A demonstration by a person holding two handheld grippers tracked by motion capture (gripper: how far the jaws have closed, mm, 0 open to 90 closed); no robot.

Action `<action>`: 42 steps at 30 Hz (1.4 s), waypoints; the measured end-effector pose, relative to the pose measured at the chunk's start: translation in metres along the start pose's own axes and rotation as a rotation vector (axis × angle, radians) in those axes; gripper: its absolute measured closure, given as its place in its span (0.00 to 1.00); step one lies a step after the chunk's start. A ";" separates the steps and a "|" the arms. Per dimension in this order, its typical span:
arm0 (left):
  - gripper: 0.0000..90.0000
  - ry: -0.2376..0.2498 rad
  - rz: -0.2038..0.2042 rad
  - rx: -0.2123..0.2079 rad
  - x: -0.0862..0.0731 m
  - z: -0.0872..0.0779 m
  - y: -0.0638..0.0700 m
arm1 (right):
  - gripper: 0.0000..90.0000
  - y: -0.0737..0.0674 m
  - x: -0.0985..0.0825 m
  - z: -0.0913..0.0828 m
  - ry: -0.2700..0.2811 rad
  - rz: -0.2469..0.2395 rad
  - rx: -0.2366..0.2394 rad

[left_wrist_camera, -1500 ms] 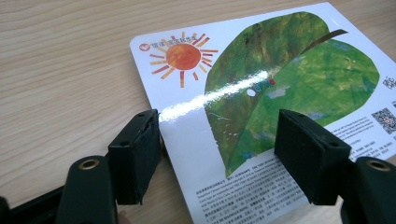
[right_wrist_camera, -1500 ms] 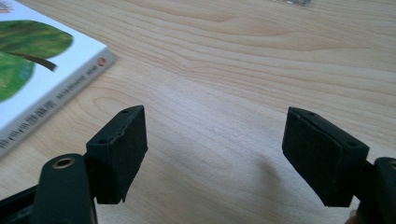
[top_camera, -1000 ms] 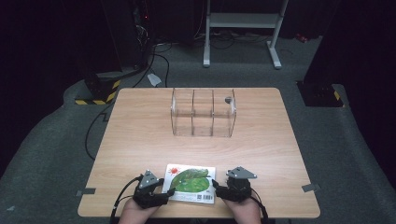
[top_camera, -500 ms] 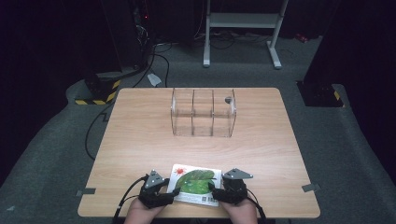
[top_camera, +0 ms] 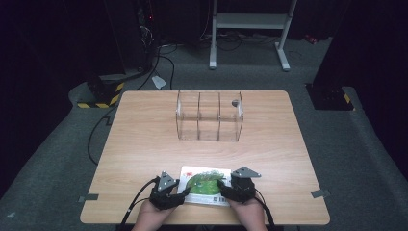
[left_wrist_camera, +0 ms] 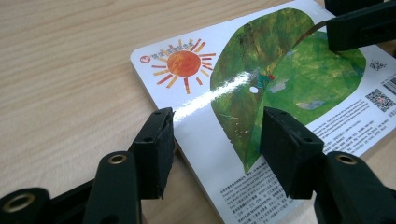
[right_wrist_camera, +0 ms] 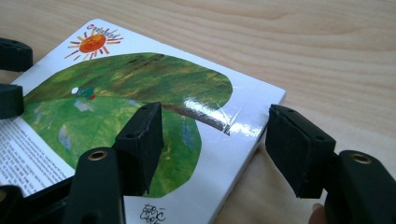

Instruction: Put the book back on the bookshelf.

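Note:
A picture book (top_camera: 207, 185) with a green leaf and an orange sun on its cover lies flat near the table's front edge. My left gripper (top_camera: 183, 191) is at the book's left edge. In the left gripper view the left gripper (left_wrist_camera: 215, 140) straddles that edge of the book (left_wrist_camera: 280, 79), one jaw over the wood, one over the cover. My right gripper (top_camera: 223, 187) straddles the right edge of the book (right_wrist_camera: 130, 88). The right gripper (right_wrist_camera: 217, 140) is open, like the left. Both pairs of jaws have just been closing, with the book's edge between them and the pads off it.
A clear acrylic box (top_camera: 209, 115) with three compartments stands at the middle of the wooden table (top_camera: 144, 144), well behind the book. Cables trail from both grippers over the front edge. Dark floor and a metal stand lie beyond the table.
The left gripper has slid a little to the right onto the book's left edge. The jaws of both grippers stand narrower. The book has hardly moved.

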State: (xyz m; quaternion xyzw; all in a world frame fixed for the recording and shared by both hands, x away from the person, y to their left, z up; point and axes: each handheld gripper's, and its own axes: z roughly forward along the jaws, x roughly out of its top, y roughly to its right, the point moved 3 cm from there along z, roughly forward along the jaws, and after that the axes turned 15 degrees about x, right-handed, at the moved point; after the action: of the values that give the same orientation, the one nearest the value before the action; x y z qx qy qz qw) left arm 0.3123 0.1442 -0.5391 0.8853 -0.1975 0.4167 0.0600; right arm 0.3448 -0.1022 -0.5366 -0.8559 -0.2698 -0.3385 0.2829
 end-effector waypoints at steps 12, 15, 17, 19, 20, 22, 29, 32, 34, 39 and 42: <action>0.48 0.002 -0.060 0.005 0.014 0.021 -0.010 | 0.37 0.020 0.019 0.004 -0.016 0.003 -0.034; 0.44 -0.014 -0.108 -0.010 0.011 0.021 -0.015 | 0.36 0.016 0.011 -0.008 -0.001 0.010 -0.031; 0.42 -0.018 -0.103 -0.022 0.011 0.021 -0.014 | 0.35 0.012 0.001 -0.016 0.014 0.016 -0.025; 0.42 -0.016 -0.098 -0.024 0.011 0.021 -0.014 | 0.35 0.010 -0.002 -0.017 0.016 0.024 -0.017; 0.42 -0.017 -0.099 -0.028 0.012 0.022 -0.013 | 0.35 0.010 -0.002 -0.017 0.016 0.024 -0.017; 0.41 -0.015 -0.093 -0.027 0.013 0.024 -0.012 | 0.34 0.007 -0.004 -0.015 0.004 0.024 -0.011; 0.37 -0.016 -0.092 -0.033 0.020 0.031 -0.008 | 0.33 0.003 -0.011 -0.014 -0.011 0.026 0.003; 0.36 -0.017 -0.091 -0.044 0.021 0.033 -0.009 | 0.33 0.000 -0.013 -0.016 -0.018 0.025 0.008; 0.36 -0.015 -0.100 -0.054 0.021 0.033 -0.009 | 0.32 0.000 -0.014 -0.018 -0.017 0.025 0.010; 0.37 -0.008 -0.070 -0.033 0.020 0.032 -0.007 | 0.33 0.000 -0.017 -0.021 -0.009 0.022 0.010; 0.37 -0.004 -0.060 -0.028 0.020 0.031 -0.005 | 0.33 -0.001 -0.019 -0.020 -0.012 0.032 0.032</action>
State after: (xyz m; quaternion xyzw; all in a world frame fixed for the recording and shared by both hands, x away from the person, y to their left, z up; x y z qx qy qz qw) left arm 0.3476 0.1348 -0.5435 0.8907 -0.1767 0.4102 0.0843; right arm 0.3236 -0.1197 -0.5375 -0.8575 -0.2634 -0.3242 0.3004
